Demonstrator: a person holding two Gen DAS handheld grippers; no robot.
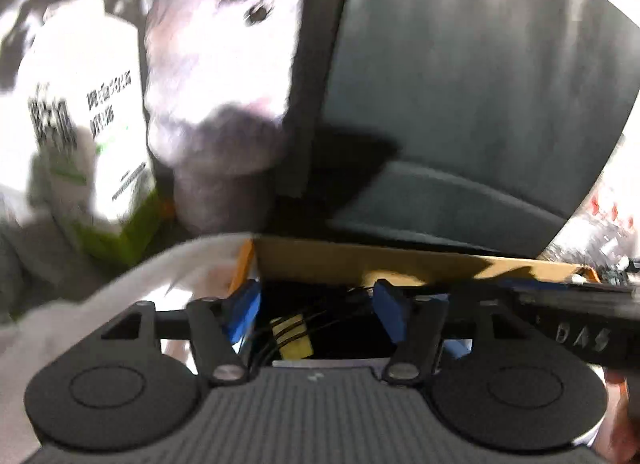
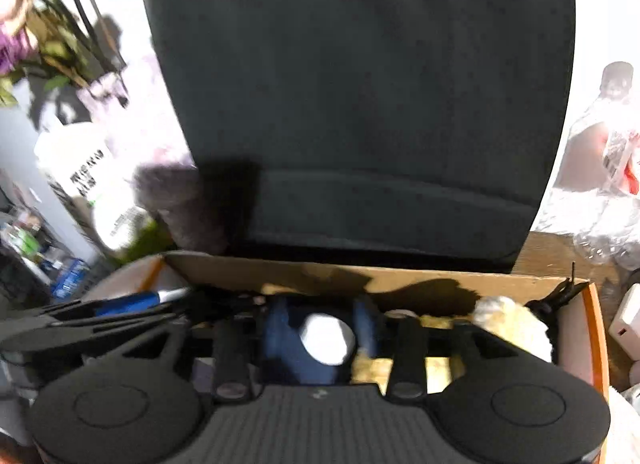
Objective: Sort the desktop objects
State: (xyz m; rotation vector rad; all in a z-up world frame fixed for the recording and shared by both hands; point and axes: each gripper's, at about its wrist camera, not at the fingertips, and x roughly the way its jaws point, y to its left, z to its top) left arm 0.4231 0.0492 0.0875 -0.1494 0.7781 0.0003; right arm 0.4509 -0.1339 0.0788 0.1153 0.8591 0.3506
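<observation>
An open cardboard box with an orange rim [image 1: 360, 264] lies below both grippers. My left gripper [image 1: 316, 312] hangs over it, its blue pads [image 1: 244, 312] wide apart; black cables with a yellow tag [image 1: 292, 338] lie in the box beneath the gap, untouched. My right gripper [image 2: 326, 324] is over the same box [image 2: 400, 280], its blue pads [image 2: 280, 332] pressed on both sides of a white round object [image 2: 326, 340]. A pale yellow fluffy item [image 2: 508, 324] lies in the box to the right of it. The picture is blurred.
A large dark grey panel [image 2: 360, 104] stands right behind the box. To its left are a grey-white plush toy [image 1: 224, 76] and a white carton with a green base [image 1: 88, 124]. A clear plastic bottle [image 2: 600, 184] and a white charger [image 2: 628, 324] sit at the right.
</observation>
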